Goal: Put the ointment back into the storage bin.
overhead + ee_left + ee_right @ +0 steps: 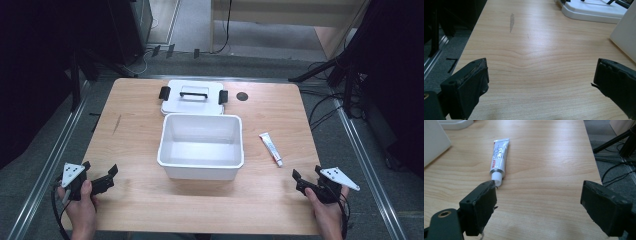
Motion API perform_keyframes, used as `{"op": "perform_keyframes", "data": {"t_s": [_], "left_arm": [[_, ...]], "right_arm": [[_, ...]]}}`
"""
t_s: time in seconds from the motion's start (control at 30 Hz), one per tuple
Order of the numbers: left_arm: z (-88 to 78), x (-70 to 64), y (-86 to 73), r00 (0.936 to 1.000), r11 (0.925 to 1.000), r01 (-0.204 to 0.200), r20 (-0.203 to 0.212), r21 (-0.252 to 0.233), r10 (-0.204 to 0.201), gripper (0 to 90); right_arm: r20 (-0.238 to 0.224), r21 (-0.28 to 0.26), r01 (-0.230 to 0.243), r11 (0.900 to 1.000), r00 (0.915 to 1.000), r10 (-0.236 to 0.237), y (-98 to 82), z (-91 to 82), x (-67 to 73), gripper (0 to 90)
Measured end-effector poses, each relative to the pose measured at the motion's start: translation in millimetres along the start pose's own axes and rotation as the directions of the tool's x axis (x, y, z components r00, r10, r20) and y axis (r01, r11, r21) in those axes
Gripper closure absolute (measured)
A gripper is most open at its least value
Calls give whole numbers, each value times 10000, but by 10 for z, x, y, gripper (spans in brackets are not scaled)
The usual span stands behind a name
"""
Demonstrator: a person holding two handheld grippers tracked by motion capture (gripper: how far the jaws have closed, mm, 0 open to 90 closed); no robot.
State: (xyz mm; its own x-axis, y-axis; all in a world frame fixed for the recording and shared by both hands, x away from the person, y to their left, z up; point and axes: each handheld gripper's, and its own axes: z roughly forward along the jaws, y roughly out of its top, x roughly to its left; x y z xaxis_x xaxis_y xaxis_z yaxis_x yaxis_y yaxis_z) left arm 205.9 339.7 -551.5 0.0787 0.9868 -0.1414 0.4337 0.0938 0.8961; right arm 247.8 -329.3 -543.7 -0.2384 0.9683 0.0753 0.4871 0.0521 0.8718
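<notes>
Tube (270, 148): a small white and silver tube lying flat on the counter (135, 150), to the right of the bin and apart from it.
Tube axis: in the high view its long axis runs from far-left to near-right; the white cap end points toward the near right corner, the flat crimped end points away toward the far side.
Writing: in the right gripper view the tube (500, 158) carries red and dark print along its length, too small and blurred to read.
Bin (201, 145): open white rectangular bin, upright, at the middle of the counter, nothing visible inside it.
Lid (193, 95): white lid with a black handle and two black clips, lying flat just behind the bin, touching or nearly touching its far wall.
Right claw (306, 179): held in the right hand at the near right corner, jaws spread wide with nothing between them; the tube lies ahead and to the left, its cap near the tip of the left jaw in the right gripper view, not between the jaws.
Left claw (101, 176): held in the left hand at the near left corner, released, jaws wide apart over bare wood, well apart from the tube.
Counter mark (511, 22): a grey smear on the wood ahead of the left claw.
</notes>
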Motion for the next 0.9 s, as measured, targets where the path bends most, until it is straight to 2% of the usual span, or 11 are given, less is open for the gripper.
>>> {"op": "perform_keyframes", "data": {"t_s": [0.1,0.23,0.33,0.47,0.6,0.7,0.77,0.9], "left_arm": [[-3,-7,-1,10000,10000,-78,19,31,78,2],[5,-17,3,9999,9999,-142,30,94,142,2],[0,-24,-2,9999,9999,-163,26,23,163,2],[-30,-25,-17,9997,9999,-154,180,46,153,2],[-31,-33,-18,9994,9997,-214,260,124,211,2],[-25,-34,-16,9994,9996,-237,259,165,232,2],[-21,-32,-15,9993,9997,-217,291,147,213,2],[-10,-29,-9,9993,9996,-213,318,192,207,2]], "right_arm": [[64,194,296,9994,9995,-297,8,25,26,136],[71,331,240,9992,9997,-243,31,39,20,146],[16,692,86,9976,10000,-87,54,54,9,156],[440,1084,509,9928,9975,-559,105,66,61,180],[388,1308,752,9885,9960,-809,200,57,100,194],[266,1617,1116,9805,9927,-1174,261,65,124,195],[214,2029,1367,9696,9894,-1440,324,79,145,194],[-1,2490,1472,9573,9884,-1519,452,115,167,197]]}}
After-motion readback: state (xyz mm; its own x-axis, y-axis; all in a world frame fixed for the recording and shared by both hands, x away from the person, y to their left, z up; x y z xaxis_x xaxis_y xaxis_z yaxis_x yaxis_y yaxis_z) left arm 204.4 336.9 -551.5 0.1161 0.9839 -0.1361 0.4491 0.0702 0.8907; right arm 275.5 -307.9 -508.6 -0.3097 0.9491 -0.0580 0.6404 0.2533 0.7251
